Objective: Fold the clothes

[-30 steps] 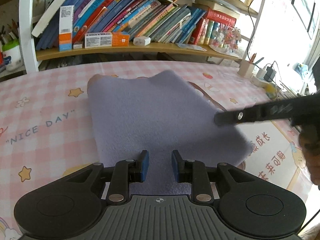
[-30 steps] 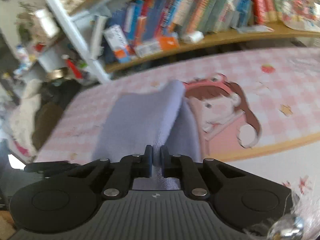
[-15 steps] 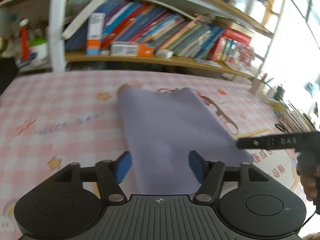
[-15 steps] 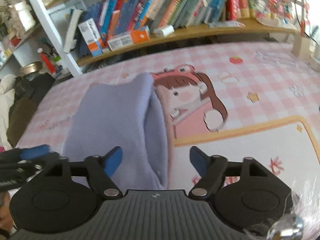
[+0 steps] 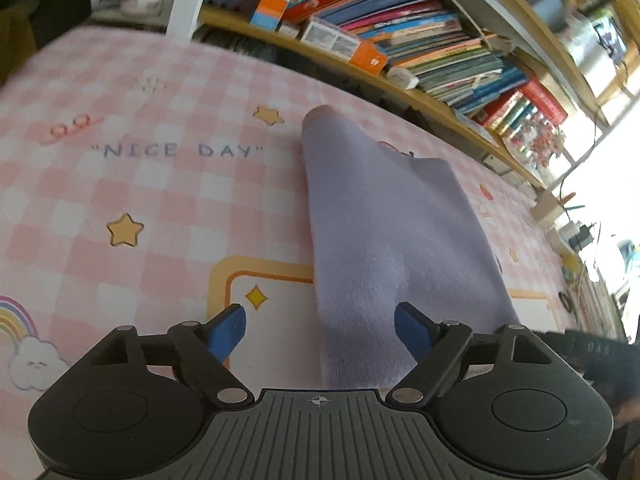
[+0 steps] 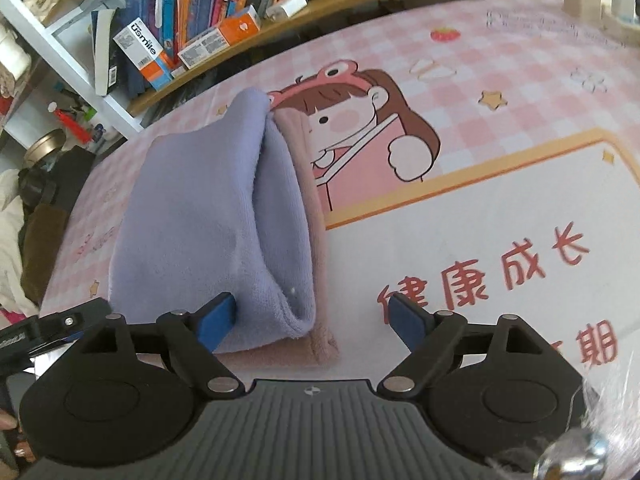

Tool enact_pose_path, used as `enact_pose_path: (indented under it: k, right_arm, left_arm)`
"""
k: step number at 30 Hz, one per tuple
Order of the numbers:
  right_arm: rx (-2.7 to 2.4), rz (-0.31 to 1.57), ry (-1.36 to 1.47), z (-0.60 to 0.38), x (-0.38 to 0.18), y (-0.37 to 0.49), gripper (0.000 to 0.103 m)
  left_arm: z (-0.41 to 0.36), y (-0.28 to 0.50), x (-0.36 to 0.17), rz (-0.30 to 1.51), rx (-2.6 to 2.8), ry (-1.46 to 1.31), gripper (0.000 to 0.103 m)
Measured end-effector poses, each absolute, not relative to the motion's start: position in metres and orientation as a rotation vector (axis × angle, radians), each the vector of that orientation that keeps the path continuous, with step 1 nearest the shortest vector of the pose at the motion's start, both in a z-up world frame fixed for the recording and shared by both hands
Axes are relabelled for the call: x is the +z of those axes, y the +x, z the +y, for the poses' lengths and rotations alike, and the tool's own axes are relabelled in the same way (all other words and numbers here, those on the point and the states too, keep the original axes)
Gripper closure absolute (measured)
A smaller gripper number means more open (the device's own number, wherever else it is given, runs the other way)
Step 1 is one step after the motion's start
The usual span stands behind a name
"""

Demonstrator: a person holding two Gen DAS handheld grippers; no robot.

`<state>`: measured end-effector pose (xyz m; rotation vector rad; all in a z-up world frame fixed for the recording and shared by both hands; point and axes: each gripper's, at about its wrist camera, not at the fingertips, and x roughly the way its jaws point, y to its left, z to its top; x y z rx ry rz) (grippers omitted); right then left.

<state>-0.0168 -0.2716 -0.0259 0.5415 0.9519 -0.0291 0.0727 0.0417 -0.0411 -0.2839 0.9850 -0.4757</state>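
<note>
Cloth [image 5: 384,240] folded, between both tools' pads | left tool [image 5: 320,328], right tool [image 6: 310,320]: just spread, untouching

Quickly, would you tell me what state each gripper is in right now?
Left gripper: open, jaws just widened, holding nothing; the purple cloth lies between them.
Right gripper: open, just released the cloth.

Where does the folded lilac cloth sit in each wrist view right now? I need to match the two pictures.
Left wrist view: the lilac cloth runs from upper centre down to the bottom, right of middle, its near end between the open left claw.
Right wrist view: the lilac cloth fills centre-left; its open edges face right.
Shared landmark: the orange-and-white box on the bookshelf.
</note>
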Motion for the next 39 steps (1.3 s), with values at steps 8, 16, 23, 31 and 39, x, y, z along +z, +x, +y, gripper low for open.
enact_pose_path:
  k: [8,16,23,31,39]
  right_arm:
    - [0.037,0.95,0.592,-0.28,-0.03,0.0,0.029]
    - [0.117,0.965,0.684,-0.281,-0.035,0.017,0.052]
    - [0.138,0.88,0.337,-0.238,-0.007,0.012,0.078]
    - [0.148,0.878,0.259,-0.228,-0.007,0.009,0.077]
    - [0.121,0.944,0.549,-0.26,-0.028,0.015,0.06]
  left_arm:
    - [0.032,0.091,-0.049,0.998,-0.478,-0.345,0.019]
    - [0.006,0.101,-0.051,1.016,-0.532,-0.339,0.038]
    - [-0.011,0.084,-0.029,0.918,-0.508,-0.188,0.065]
    - [-0.005,0.092,-0.032,0.956,-0.499,-0.212,0.057]
    - [0.008,0.102,-0.048,1.007,-0.531,-0.322,0.051]
